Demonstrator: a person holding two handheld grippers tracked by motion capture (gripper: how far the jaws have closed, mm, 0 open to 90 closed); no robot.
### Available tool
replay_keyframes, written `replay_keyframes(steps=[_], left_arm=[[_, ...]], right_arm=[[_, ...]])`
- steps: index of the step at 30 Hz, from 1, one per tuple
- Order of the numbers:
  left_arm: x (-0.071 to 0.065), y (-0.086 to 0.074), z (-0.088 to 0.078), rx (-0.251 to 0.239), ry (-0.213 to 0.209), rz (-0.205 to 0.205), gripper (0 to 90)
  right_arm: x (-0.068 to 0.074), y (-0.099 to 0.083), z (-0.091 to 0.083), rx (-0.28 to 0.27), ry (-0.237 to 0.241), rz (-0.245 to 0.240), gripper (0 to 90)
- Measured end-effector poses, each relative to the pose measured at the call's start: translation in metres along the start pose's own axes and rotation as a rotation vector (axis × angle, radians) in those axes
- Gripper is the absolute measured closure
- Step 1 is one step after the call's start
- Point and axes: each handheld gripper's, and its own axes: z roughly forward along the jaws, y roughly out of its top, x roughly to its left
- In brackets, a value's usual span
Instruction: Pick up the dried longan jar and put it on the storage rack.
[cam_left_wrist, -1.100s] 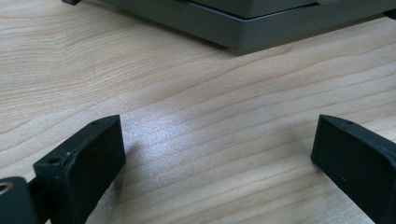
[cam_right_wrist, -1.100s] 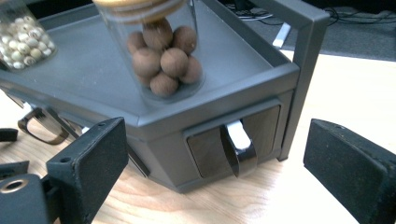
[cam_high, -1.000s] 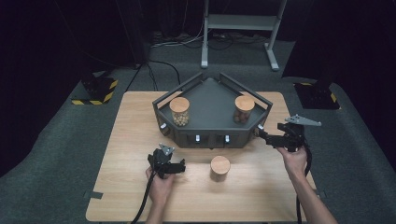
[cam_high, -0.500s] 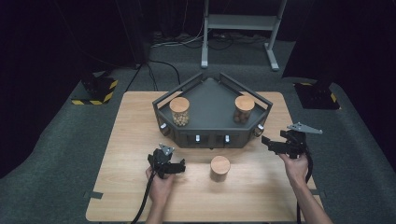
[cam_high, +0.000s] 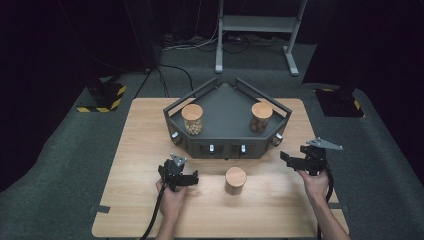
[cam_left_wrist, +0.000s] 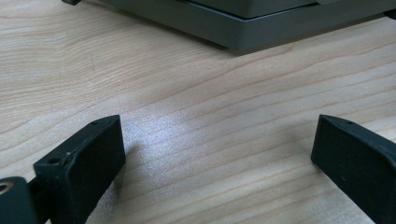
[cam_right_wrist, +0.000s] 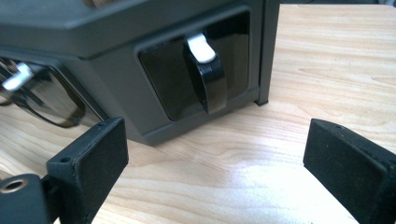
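Dark angular tray (cam_high: 227, 107) sits at the table's (cam_high: 140, 135) far middle holding two cork-lidded jars (cam_high: 192, 119), a third jar (cam_high: 235, 180) just before it, right gripper (cam_high: 289, 159) jaws spread near the black knob (cam_right_wrist: 209, 79) on the tray's right corner, left gripper (cam_high: 192, 178) jaws spread over bare wood.

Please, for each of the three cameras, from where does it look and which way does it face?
High view: above the person's side, looking forward and down on the table; both forearms, left gripper, right gripper.
Left gripper view: low over the wood, toward the grey tray; own jaws open.
Right gripper view: facing the tray's black lever; own jaws open.
Shared: tray, tabletop.
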Motion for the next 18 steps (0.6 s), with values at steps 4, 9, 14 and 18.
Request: replay_keyframes(steps=[4, 9, 14, 18], left_arm=[[0.000, 0.000, 0.000, 0.000, 0.000, 0.000, 2.8], [0.000, 0.000, 0.000, 0.000, 0.001, 0.000, 2.9], [-0.001, 0.000, 0.000, -0.001, 0.003, 0.000, 3.0], [-0.001, 0.000, 0.000, -0.001, 0.003, -0.001, 3.1]], right_arm=[[-0.001, -0.005, 0.005, 0.016, -0.012, 0.005, 6.1], [0.000, -0.011, 0.009, 0.031, -0.025, 0.009, 6.0], [0.002, -0.015, 0.013, 0.043, -0.034, -0.001, 6.1], [0.004, -0.018, 0.017, 0.058, -0.038, -0.004, 5.9]])
